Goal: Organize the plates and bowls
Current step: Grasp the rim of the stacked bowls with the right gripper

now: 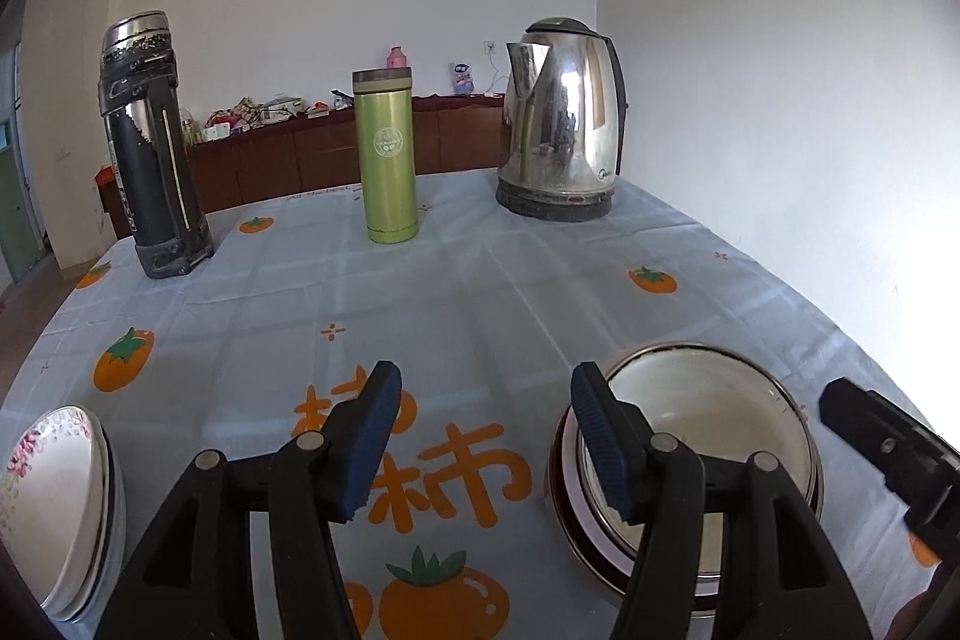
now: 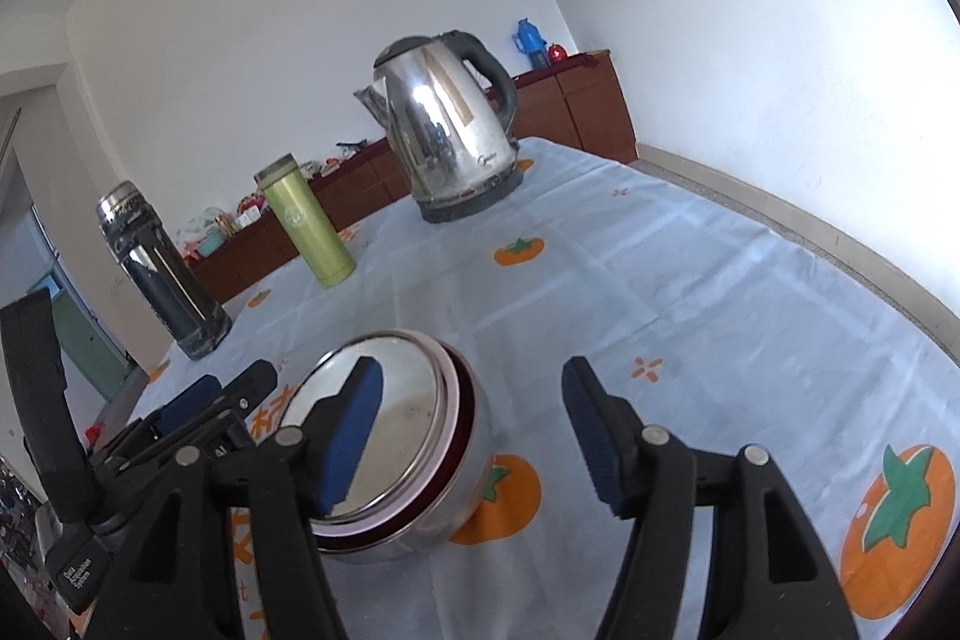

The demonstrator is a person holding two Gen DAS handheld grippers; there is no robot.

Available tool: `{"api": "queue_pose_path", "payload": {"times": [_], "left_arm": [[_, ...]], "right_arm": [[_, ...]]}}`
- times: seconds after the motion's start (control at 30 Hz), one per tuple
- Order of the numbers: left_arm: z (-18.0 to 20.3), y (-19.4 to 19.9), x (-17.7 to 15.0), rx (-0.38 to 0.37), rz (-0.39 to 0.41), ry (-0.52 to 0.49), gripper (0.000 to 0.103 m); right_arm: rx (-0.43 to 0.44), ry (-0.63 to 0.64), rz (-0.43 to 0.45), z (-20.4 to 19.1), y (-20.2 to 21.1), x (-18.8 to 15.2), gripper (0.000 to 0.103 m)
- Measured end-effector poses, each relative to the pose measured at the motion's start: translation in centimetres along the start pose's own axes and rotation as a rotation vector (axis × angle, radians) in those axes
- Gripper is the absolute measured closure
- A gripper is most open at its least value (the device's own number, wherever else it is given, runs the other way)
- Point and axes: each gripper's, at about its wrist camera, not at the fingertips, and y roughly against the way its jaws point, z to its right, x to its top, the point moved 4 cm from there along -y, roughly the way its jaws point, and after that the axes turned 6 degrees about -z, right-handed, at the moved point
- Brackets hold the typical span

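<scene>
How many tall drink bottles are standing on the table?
2. The dark steel thermos stands at the far left; the green flask stands mid-table, left of the kettle.

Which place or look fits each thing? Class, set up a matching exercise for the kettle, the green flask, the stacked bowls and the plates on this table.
Things:
1. electric kettle
2. green flask
3. stacked bowls
4. stacked plates

Descriptions:
a. near left edge of the left wrist view, floral rim
b. far right, shiny steel
c. near right, nested
d. far middle, upright

Pairs: 1-b, 2-d, 3-c, 4-a
</scene>
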Motion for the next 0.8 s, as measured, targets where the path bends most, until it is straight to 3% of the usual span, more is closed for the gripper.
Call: {"api": "queue_pose_path", "payload": {"times": [0.8], "left_arm": [[0.64, -0.76, -0.51, -0.019, -0.027, -0.013, 0.042]], "right_arm": [[-0.018, -0.002, -0.043, -0.08, -1.07, -0.66, 0.039]]}}
